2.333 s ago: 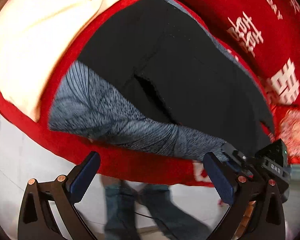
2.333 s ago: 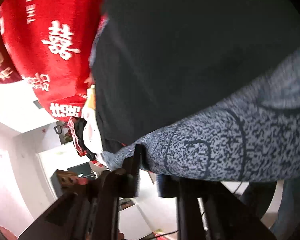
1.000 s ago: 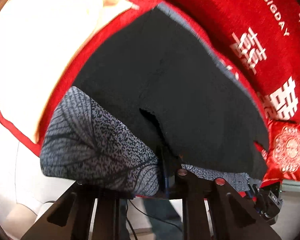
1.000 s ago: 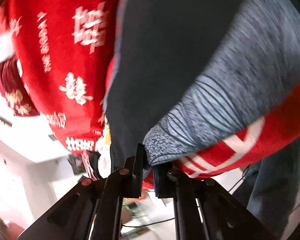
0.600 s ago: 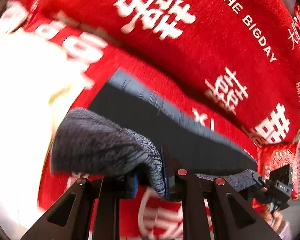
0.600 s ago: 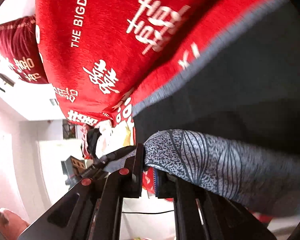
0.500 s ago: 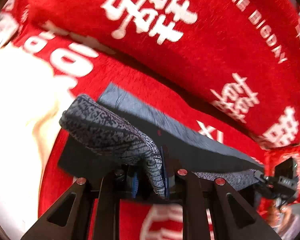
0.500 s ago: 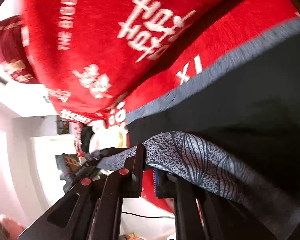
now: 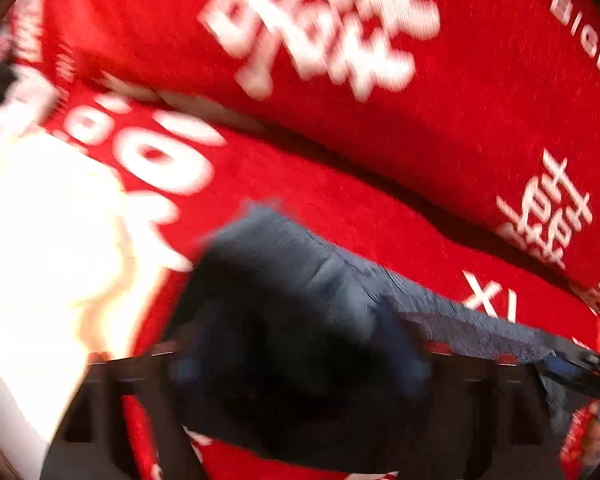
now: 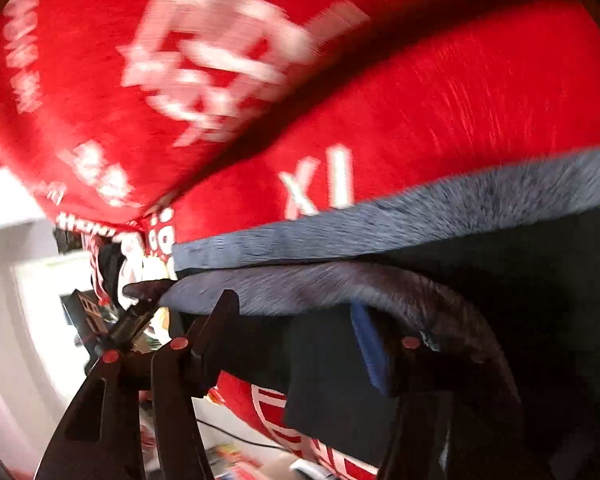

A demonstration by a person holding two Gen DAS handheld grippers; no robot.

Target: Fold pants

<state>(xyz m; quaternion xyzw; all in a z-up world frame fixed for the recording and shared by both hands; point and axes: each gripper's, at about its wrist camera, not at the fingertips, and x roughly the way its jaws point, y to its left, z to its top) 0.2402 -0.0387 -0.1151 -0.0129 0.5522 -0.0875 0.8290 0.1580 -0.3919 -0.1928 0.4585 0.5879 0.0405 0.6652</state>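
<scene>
Red cloth (image 9: 380, 208) with white lettering covers the surface in both views, and a second red sheet (image 9: 420, 92) with large white characters rises behind it. At the far left of the left wrist view lies a pale cream fabric (image 9: 48, 264), blown out by light. Next to it the pants (image 9: 300, 304) lie on the red cloth: dark fabric with a grey patterned band running off toward the right edge. The picture is smeared with blur. The left tool (image 9: 296, 364) sits low in the frame; its jaws have just been opening and now stand apart, with a bunched fold of the pants lying between them, no longer pinched.

In the right wrist view a white room and clutter show at the far left, too blurred to name. The left tool appears small there, at the far end of the grey band. The right tool (image 10: 300, 328) fills the bottom; its jaws have likewise just been opening and stand spread, one finger (image 10: 216, 320) black, the other with a blue pad (image 10: 370, 348). The grey hem of the pants (image 10: 420, 216) drapes over and past the spread fingers, loose, folded onto the dark layer beneath
</scene>
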